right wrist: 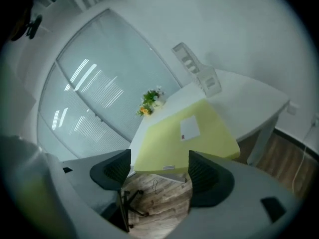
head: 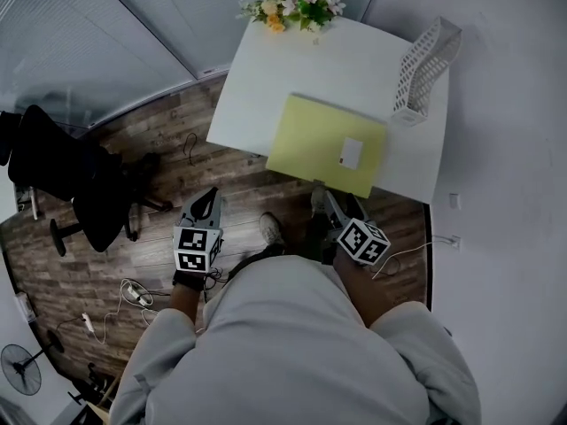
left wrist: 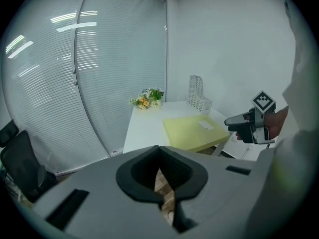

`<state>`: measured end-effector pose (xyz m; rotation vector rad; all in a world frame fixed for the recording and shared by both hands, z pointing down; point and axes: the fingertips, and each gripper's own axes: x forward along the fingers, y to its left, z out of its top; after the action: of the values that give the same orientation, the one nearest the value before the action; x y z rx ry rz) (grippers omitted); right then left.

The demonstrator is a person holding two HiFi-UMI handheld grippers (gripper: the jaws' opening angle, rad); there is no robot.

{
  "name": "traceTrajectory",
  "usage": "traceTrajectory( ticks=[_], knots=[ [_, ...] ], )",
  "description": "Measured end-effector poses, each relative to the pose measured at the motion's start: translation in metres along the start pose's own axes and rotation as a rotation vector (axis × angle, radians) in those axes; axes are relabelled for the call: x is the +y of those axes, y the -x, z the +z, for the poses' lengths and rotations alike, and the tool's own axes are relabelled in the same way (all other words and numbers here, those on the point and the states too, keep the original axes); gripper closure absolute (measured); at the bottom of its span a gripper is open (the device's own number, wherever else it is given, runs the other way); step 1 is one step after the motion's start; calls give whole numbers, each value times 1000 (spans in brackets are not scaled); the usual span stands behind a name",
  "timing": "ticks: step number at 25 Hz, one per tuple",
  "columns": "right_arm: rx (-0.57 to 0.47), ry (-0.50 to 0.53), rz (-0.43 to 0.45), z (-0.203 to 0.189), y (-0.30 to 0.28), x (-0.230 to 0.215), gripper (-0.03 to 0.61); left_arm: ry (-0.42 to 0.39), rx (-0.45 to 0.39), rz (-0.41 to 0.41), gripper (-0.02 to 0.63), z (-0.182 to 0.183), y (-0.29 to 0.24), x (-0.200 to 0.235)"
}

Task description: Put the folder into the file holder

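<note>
Right tool point(right wrist: 157, 171): jaws spread wide, nothing between them, aimed at the near edge of the yellow folder point(head: 323, 140), just short of it. Left tool point(left wrist: 162, 176): jaws closed on nothing, held low over the floor, well apart from the work. Folder lies flat on the white worktop point(head: 301, 69), near edge jutting past the front. White mesh file holder point(head: 425, 60) stands upright at the far right corner. Judgement: bite the overhanging edge squarely and deep, lift, stand the folder on edge, then line it up with the holder's open slot before lowering.
</note>
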<state>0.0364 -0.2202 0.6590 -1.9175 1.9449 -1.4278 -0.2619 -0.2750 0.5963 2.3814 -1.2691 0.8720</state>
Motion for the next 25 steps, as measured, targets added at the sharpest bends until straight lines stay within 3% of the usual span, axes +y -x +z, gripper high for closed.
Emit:
traceTrajectory(
  ticks=[6, 10, 13, 23, 25],
  knots=[
    [59, -381, -34, -37, -27, -42, 213, -17, 46, 3, 606, -9, -5, 5],
    [36, -635, 24, -56, -56, -58, 212, -27, 73, 11, 606, -13, -5, 9],
    [-2, -770, 58, -65, -78, -67, 212, -38, 94, 19, 606, -13, -3, 13],
    [-104, -955, 192, -62, -120, -68, 213, -70, 144, 20, 606, -13, -6, 13],
    [-119, -963, 224, -60, -122, -66, 251, -77, 153, 11, 606, -16, -8, 9]
  ],
)
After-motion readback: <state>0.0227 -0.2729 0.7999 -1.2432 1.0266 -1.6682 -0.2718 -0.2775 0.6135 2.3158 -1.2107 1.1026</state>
